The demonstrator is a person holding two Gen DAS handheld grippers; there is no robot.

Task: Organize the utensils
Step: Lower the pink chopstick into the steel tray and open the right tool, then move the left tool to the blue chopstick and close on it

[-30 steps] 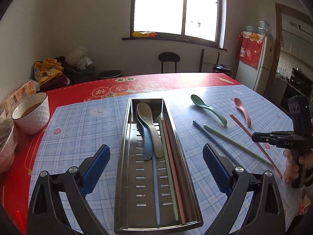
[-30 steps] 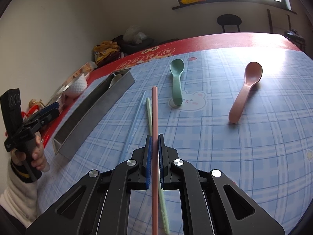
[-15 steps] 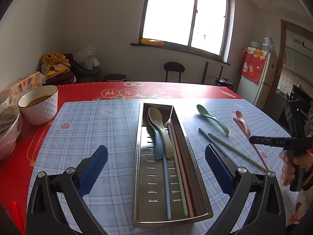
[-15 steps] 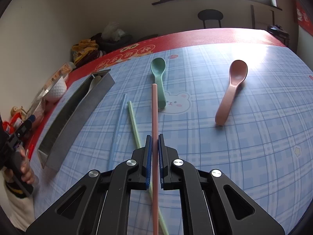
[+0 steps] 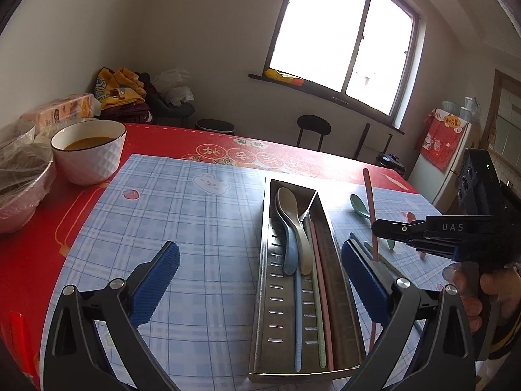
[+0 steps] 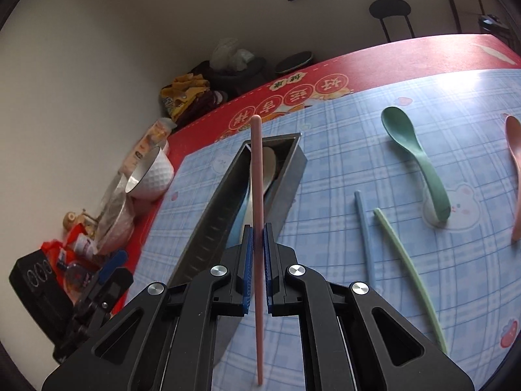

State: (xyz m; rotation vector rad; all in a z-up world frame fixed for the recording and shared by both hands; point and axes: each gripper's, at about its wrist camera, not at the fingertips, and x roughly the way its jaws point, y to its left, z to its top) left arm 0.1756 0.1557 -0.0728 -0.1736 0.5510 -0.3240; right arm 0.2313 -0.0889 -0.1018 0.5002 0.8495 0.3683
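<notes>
My right gripper [image 6: 256, 241] is shut on a pink chopstick [image 6: 256, 176] and holds it in the air over the steel utensil tray [image 6: 215, 208]. From the left wrist view the right gripper [image 5: 374, 228] hangs just right of the tray [image 5: 325, 368], the pink chopstick [image 5: 369, 195] pointing up. The tray holds a beige spoon [image 5: 291, 215], a blue spoon, and green and pink chopsticks. My left gripper [image 5: 257, 280] is open and empty, low over the tray's near end. A green spoon [image 6: 413, 159], pink spoon [image 6: 516, 163], blue chopstick [image 6: 363, 224] and green chopstick [image 6: 407, 260] lie on the cloth.
A white bowl of brown liquid [image 5: 89, 150] and a foil-covered bowl [image 5: 19, 179] stand at the table's left edge, with snack packets behind. The blue checked cloth [image 5: 182, 215] covers a red table. A stool and a fridge stand beyond the table.
My right gripper has lifted the pink chopstick off the cloth and carried it left, over the tray. My left gripper has shifted left and stays open.
</notes>
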